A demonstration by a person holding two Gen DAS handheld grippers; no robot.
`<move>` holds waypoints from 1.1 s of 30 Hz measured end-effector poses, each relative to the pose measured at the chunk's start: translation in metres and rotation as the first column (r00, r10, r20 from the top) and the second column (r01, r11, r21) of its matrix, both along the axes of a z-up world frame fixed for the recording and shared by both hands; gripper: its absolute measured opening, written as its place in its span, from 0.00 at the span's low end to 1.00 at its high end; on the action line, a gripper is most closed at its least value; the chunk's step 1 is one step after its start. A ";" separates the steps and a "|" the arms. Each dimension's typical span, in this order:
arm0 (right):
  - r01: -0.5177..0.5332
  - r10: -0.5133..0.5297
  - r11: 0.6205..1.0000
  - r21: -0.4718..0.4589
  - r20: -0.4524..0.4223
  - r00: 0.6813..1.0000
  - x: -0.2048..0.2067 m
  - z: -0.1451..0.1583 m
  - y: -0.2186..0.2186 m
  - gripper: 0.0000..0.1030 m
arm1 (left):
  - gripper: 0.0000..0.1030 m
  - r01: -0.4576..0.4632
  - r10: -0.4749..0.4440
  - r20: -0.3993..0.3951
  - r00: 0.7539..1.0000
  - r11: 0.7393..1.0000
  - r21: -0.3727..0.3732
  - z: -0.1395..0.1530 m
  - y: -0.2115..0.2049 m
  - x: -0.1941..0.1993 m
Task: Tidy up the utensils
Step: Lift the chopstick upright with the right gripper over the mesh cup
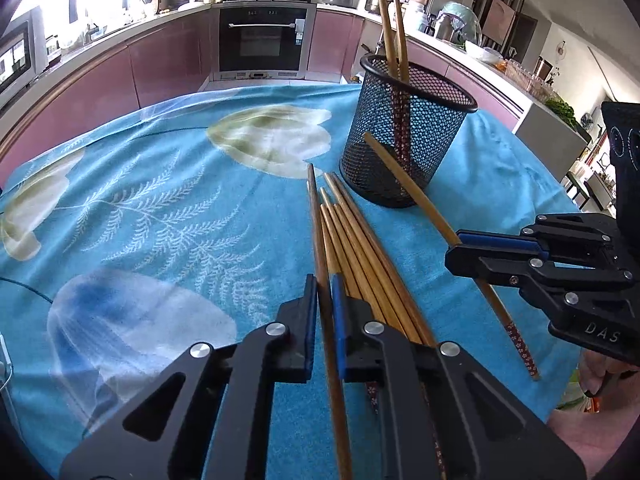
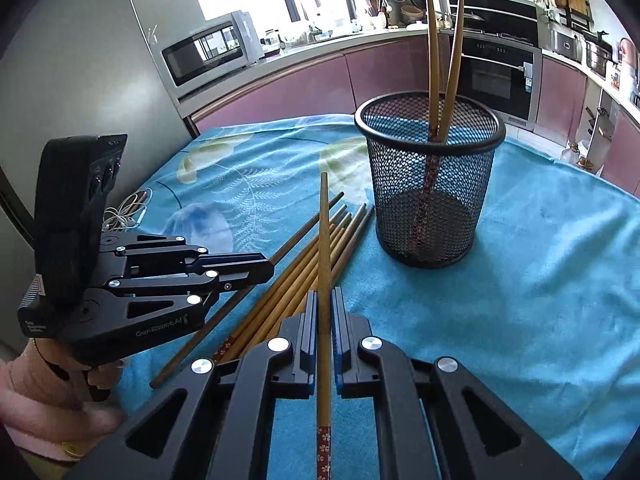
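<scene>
A black mesh cup (image 1: 408, 132) (image 2: 430, 184) stands on the blue cloth with two chopsticks (image 1: 386, 20) (image 2: 432, 40) upright in it. Several loose chopsticks (image 1: 360, 248) (image 2: 304, 284) lie in a bundle in front of it. My left gripper (image 1: 324, 284) (image 2: 270, 268) is shut on a darker chopstick (image 1: 316, 216) (image 2: 304, 229), tip pointing away. To the right of the bundle my right gripper (image 2: 324, 300) (image 1: 452, 246) is shut on a lighter chopstick (image 2: 324, 232) (image 1: 436, 215) with a red patterned end, its tip aimed toward the cup.
A blue floral cloth (image 1: 160, 208) (image 2: 540, 280) covers the table. A coiled cable (image 2: 128, 208) lies at its left edge. Pink kitchen cabinets, an oven (image 1: 260, 40) and a microwave (image 2: 208, 48) stand behind. A hand (image 2: 60, 400) holds the left gripper.
</scene>
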State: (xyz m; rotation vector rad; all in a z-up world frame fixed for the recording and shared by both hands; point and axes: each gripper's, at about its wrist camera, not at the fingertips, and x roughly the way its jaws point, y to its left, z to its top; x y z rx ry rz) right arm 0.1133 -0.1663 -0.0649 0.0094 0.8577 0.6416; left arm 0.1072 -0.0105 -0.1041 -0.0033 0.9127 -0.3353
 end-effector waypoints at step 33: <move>0.057 -0.112 0.980 0.190 0.290 0.950 0.023 0.126 -0.055 0.06 | 0.07 0.099 -0.008 0.338 0.941 0.962 -0.254 0.167 0.009 -0.003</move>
